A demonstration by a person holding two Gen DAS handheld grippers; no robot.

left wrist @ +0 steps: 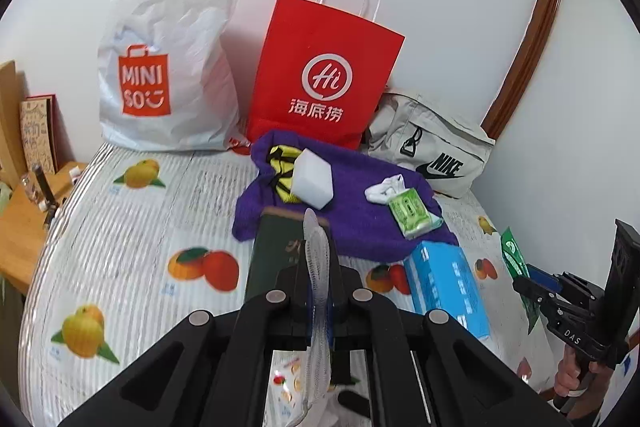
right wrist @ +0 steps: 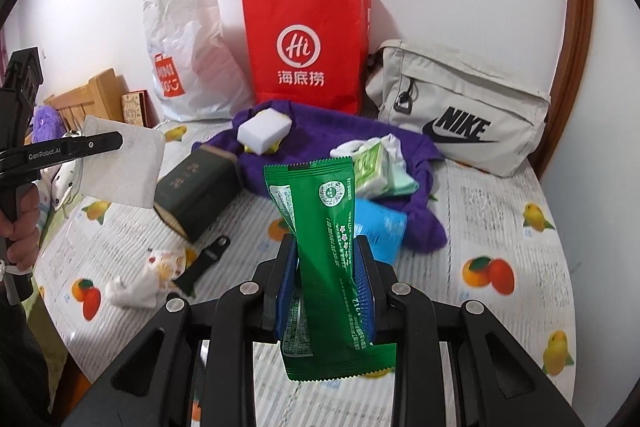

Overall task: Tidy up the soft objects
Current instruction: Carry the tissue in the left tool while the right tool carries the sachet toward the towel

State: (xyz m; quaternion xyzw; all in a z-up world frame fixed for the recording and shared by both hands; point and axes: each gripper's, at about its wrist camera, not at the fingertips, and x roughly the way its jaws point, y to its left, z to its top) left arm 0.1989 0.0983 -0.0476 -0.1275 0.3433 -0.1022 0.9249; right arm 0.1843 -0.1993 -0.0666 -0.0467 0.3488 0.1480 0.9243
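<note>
My left gripper (left wrist: 318, 291) is shut on a clear flat plastic pouch (left wrist: 318, 267), seen edge-on here and flat in the right wrist view (right wrist: 124, 167). My right gripper (right wrist: 326, 267) is shut on a green snack packet (right wrist: 320, 243), held upright above the table. A purple towel (left wrist: 360, 215) lies mid-table with a white sponge block (left wrist: 312, 183), a yellow-black item (left wrist: 282, 163), a white sock (left wrist: 382, 189) and a green tissue pack (left wrist: 412, 213) on it. A blue tissue pack (left wrist: 448, 287) lies at its near edge.
A dark green box (right wrist: 196, 193) lies left of the towel. A Miniso bag (left wrist: 168, 51), a red paper bag (left wrist: 320, 75) and a Nike pouch (left wrist: 432, 147) stand against the wall. A crumpled wrapper (right wrist: 148, 275) and black scraper (right wrist: 204, 259) lie near left. Wooden furniture (left wrist: 24, 215) sits left.
</note>
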